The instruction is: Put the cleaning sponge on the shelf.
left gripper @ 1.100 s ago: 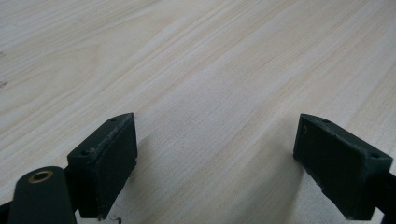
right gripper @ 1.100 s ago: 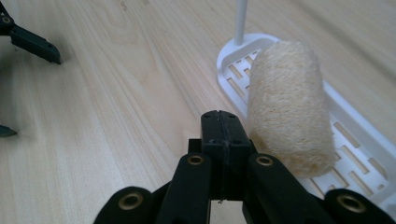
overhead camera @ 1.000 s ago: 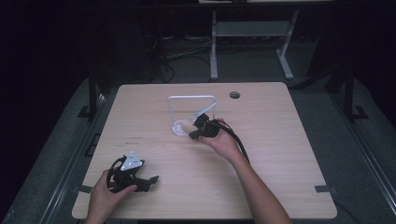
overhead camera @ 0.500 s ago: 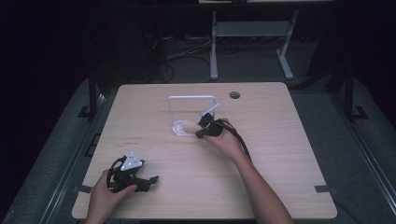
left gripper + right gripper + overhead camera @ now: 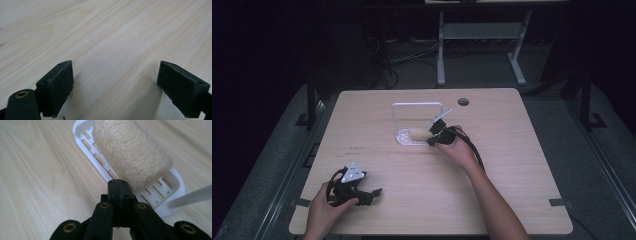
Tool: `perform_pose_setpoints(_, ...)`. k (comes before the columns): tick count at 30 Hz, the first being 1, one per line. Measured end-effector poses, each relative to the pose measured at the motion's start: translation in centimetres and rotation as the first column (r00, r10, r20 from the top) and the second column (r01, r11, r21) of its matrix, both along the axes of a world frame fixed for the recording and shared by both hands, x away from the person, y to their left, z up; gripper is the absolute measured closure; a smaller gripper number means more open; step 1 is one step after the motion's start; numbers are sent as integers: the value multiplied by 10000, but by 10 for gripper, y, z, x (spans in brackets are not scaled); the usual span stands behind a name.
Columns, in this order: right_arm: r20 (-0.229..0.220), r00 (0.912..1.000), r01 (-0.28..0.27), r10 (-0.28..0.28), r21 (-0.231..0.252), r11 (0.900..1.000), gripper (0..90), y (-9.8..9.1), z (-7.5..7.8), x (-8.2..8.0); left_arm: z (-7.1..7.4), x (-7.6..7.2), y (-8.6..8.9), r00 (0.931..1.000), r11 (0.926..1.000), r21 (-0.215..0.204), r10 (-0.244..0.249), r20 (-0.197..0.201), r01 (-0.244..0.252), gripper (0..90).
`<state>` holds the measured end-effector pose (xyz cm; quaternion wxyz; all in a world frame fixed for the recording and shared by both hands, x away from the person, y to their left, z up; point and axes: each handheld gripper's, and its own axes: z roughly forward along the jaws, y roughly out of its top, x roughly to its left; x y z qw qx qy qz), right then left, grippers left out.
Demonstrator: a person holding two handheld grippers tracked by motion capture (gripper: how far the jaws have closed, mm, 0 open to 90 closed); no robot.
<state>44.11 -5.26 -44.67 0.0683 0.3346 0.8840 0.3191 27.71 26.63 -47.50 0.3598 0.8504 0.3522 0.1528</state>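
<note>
Nearest you, your left gripper rests on the near left of the table with its jaws spread wide and nothing but bare wood between them; leave it there, well apart from the work. Farther out, toward the middle of the table, your right gripper has its jaws pressed fully together, pinching a few fibres at the near end of the loofah, a tan fibrous roll. The loofah lies over the white slotted tray, which sits at the foot of a white upright frame just beyond your hand. From here the job looks like setting the loofah down squarely in the tray. The pinch is thin and at one edge, so the roll may swing or tear free; move slowly. Lower it until its length lies along the slots and its weight is on the tray, keep the far end inside the rim and off the frame, then spread the jaws and draw back toward yourself.
</note>
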Motion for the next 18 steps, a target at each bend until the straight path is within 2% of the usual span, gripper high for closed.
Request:
perform_pose_setpoints(3,9,10000,47,-47,-12,10000,895,-3,1,0,0,0,0,10000,10000,0,-6,-1,6,131)
perform_pose_setpoints(6,-45,10000,1,1,330,9995,892,-7,3,-3,0,0,0,10000,10000,-25,5,-2,-5,131)
perform_pose_setpoints(11,29,10000,-63,62,478,9988,880,-11,7,-9,0,0,0,10000,10000,-1,-1,1,1,131)
perform_pose_setpoints(18,292,9995,-126,108,619,9980,784,-16,15,-23,0,0,0,10000,10000,-23,5,-1,-5,131)
